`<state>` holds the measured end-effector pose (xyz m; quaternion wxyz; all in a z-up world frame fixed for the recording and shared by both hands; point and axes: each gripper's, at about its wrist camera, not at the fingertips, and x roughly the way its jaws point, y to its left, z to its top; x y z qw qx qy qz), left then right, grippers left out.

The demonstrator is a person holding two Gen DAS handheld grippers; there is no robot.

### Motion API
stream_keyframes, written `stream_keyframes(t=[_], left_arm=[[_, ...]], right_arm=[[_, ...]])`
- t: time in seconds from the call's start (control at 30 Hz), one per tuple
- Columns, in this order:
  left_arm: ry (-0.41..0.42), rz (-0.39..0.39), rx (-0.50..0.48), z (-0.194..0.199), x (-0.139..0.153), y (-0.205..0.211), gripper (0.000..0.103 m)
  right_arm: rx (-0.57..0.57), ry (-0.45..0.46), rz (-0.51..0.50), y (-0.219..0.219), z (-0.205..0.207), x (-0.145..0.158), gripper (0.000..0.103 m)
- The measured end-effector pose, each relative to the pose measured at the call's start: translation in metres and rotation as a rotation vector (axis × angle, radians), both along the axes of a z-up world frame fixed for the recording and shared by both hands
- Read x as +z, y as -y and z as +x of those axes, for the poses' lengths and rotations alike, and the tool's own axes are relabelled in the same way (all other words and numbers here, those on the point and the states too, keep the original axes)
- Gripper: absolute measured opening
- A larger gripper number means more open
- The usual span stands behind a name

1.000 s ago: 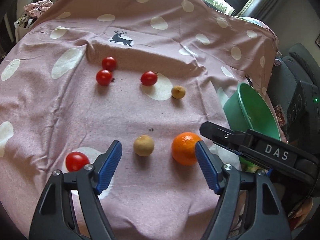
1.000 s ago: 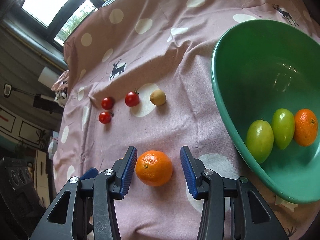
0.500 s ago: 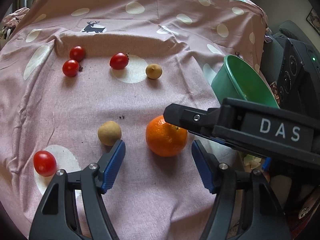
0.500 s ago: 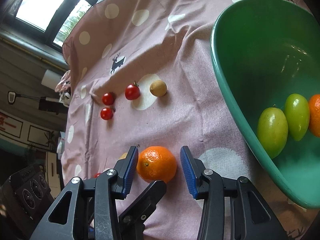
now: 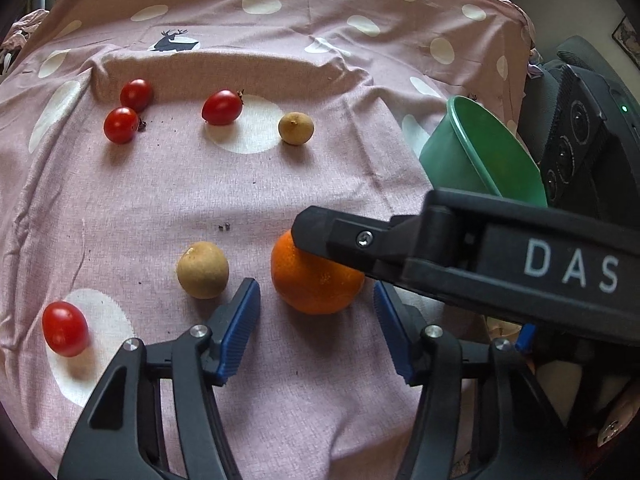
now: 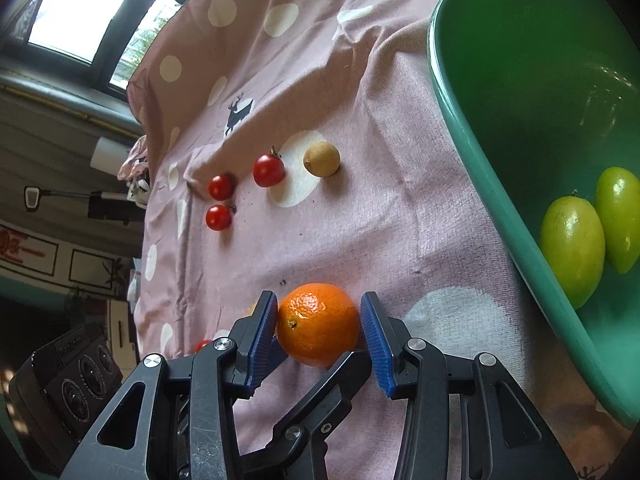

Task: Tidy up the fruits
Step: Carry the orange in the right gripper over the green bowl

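Note:
An orange [image 5: 316, 280] lies on the pink spotted cloth, and both grippers are around it. My left gripper [image 5: 316, 332] is closing; the orange sits just ahead of its blue pads [image 5: 240, 328], which do not touch it. In the right wrist view the orange [image 6: 318, 324] fills the gap of my right gripper [image 6: 319, 332]. The right pads [image 6: 376, 340] stand close against its sides without a clear squeeze. The right gripper's black body [image 5: 480, 256] crosses over the orange. The green bowl [image 6: 480, 184] holds two green fruits [image 6: 572, 248].
Three cherry tomatoes [image 5: 120, 124] and a small brown fruit [image 5: 296, 129] lie at the far side of the cloth. A second brown fruit [image 5: 203, 269] and a tomato [image 5: 65, 328] lie near the left gripper. A black device [image 5: 580, 132] stands behind the bowl [image 5: 480, 160].
The left gripper has moved right onto the orange and its jaws have narrowed. One of its fingers now shows under the orange in the right wrist view. The right gripper has barely shifted.

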<state>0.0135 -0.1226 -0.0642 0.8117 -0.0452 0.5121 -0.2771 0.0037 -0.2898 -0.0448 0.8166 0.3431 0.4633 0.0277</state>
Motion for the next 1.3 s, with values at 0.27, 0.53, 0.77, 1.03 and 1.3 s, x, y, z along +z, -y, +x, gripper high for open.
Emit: stream_keyframes(t=[0.27,0.53,0.77,1.03,1.3], left_arm=[[0.008,-0.020,-0.006,-0.001,0.003,0.000,0.049],[0.144,-0.020,0.003,-0.016,0.036,0.000,0.048],[0.262,-0.029,-0.029,-0.028,0.066,0.019,0.048],[0.337,-0.069,-0.127,-0.038,0.088,0.056,0.045],[0.363,-0.046,-0.230,-0.048,0.087,0.103,0.045]], right_arm=[[0.002,0.005,0.016,0.002,-0.002,-0.001,0.046],[0.021,0.116,-0.017,-0.003,-0.014,0.028,0.046],[0.000,0.239,-0.039,0.006,-0.033,0.059,0.047],[-0.101,0.356,-0.044,0.039,-0.061,0.082,0.046],[-0.240,0.369,-0.015,0.077,-0.081,0.077,0.047]])
